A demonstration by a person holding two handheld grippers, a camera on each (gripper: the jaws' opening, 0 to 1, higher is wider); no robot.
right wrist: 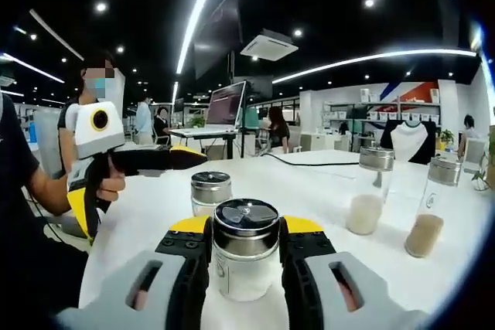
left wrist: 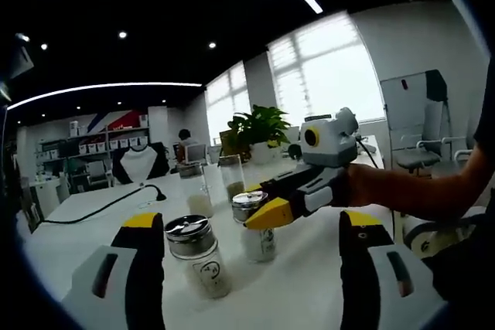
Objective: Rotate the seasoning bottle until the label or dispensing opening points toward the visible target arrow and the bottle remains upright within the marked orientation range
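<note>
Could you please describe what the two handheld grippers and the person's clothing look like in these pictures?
The left gripper and the right gripper share one design: light grey bodies with dark slots and black fingers ending in yellow tips. On the right gripper's fingers small screws show near the tips. The person's dark sleeve is short.

white worktop (right wrist: 402, 268): smooth, slightly glossy, catching soft reflections of the ceiling lights.
clear glass seasoning bottle with a white label (right wrist: 245, 264): glossy see-through wall; cap of shiny silver metal with a dark glossy top disc.
right claw (right wrist: 245, 256): matt black plastic jaws with yellow tips, grey matt plastic housing behind.
left claw (left wrist: 251, 256): same matt black and yellow plastic, grey shell.
second clear glass bottle with a metal cap (left wrist: 199, 256): polished cap, transparent glossy body.
two tall clear jars (right wrist: 365, 191): glossy glass, brushed metal lids, powdery matt contents.
</note>
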